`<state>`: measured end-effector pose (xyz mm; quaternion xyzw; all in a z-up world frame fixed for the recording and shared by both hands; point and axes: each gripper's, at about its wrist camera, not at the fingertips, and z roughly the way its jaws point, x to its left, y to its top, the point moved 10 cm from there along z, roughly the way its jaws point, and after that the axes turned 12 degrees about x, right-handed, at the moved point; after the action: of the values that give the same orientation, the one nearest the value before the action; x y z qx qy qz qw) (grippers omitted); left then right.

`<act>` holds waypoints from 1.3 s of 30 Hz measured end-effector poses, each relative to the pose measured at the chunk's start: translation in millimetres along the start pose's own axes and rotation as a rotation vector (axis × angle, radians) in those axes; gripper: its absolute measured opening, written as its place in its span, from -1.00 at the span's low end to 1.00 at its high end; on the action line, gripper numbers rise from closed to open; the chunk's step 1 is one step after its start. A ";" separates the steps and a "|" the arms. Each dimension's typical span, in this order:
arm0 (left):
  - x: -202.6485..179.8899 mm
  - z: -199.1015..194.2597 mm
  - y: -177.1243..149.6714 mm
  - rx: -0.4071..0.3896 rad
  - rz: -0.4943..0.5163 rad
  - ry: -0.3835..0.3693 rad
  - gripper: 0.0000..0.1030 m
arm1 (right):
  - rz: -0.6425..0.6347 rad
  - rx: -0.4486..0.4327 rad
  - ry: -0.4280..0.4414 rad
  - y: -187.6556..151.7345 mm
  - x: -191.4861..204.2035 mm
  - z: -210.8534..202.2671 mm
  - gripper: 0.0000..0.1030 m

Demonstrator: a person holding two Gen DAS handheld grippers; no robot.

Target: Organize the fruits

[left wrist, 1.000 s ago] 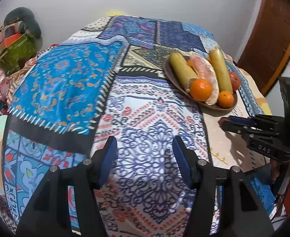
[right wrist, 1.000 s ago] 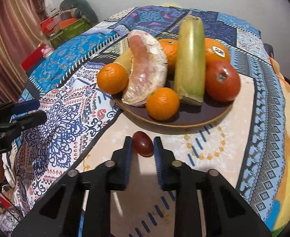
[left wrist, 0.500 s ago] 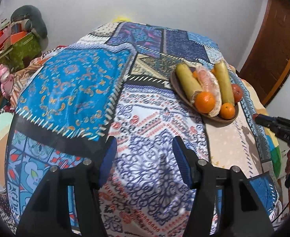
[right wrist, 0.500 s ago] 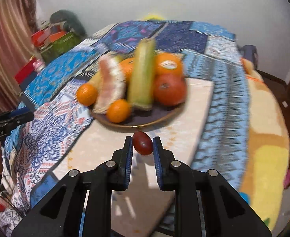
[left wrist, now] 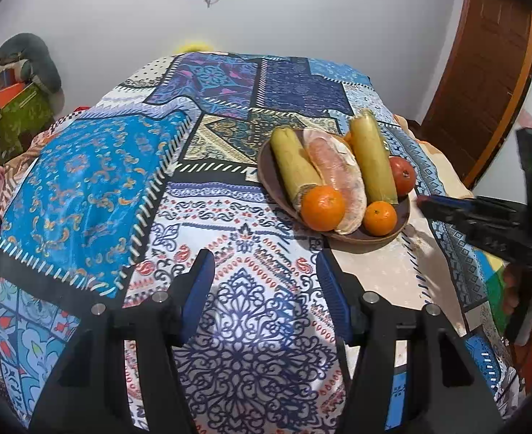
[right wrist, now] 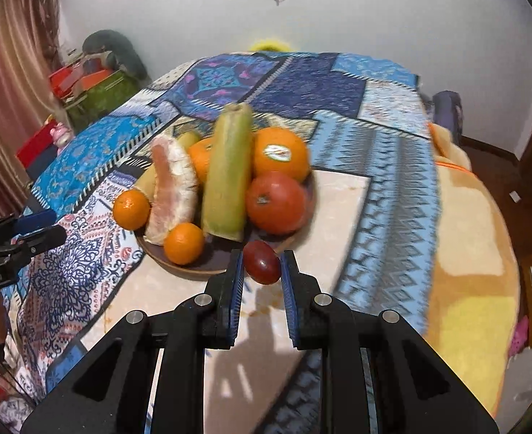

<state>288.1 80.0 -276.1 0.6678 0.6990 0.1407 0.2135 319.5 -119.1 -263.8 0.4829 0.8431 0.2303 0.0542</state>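
My right gripper (right wrist: 262,266) is shut on a small dark red fruit (right wrist: 262,262) and holds it in the air just in front of the brown plate (right wrist: 179,266). The plate carries two green-yellow corn cobs (right wrist: 228,173), a peeled pomelo piece (right wrist: 172,186), oranges (right wrist: 280,153) and a red tomato (right wrist: 275,202). My left gripper (left wrist: 266,282) is open and empty above the patterned cloth, left of the plate (left wrist: 269,173). The right gripper (left wrist: 425,203) shows in the left wrist view, beside the plate.
The patterned cloth (left wrist: 96,170) covers the whole surface. A wooden door (left wrist: 483,72) stands at the right. Boxes and bags (right wrist: 96,86) lie against the far left wall. An orange-yellow blanket (right wrist: 465,224) lies to the right.
My right gripper has lifted the small red fruit off the cloth, swung right, then come back toward the plate's near rim. My left gripper has stayed open and nearly still.
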 end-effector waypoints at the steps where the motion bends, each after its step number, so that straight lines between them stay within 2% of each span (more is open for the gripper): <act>1: -1.5 1.4 0.8 0.001 0.004 0.001 0.13 | -0.007 0.004 0.004 0.8 3.5 4.1 -0.64; 6: -7.5 4.9 1.3 0.003 0.019 -0.001 0.13 | -0.035 0.019 0.016 5.0 19.1 21.4 -0.64; 11: -10.9 3.7 3.6 -0.004 0.024 -0.004 0.13 | -0.031 0.024 0.003 4.8 15.4 23.6 -0.62; 14: -13.1 -5.6 7.6 -0.025 0.023 -0.006 0.13 | -0.024 0.028 -0.014 4.1 11.5 20.0 -0.45; 18: -17.0 -30.4 14.8 -0.076 0.022 -0.001 0.13 | -0.021 0.007 -0.020 2.7 11.5 2.9 -0.43; 22: -24.3 -74.6 24.8 -0.167 0.025 0.004 0.13 | -0.023 -0.064 -0.055 2.5 11.1 -37.7 -0.43; 29: -33.6 -170.8 33.9 -0.355 0.016 0.021 0.13 | -0.001 -0.265 -0.078 4.6 16.6 -146.0 -0.43; 34: -38.7 -245.3 31.4 -0.488 0.004 0.029 0.13 | 0.001 -0.421 -0.085 -2.5 30.1 -225.8 -0.43; 39: -51.5 -294.8 23.6 -0.575 0.013 0.033 0.13 | 0.004 -0.543 -0.082 -13.2 47.5 -282.1 -0.43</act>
<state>166.2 56.5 -2.7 0.5819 0.6294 0.3456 0.3819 195.5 -179.7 -12.9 0.4611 0.7466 0.4283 0.2155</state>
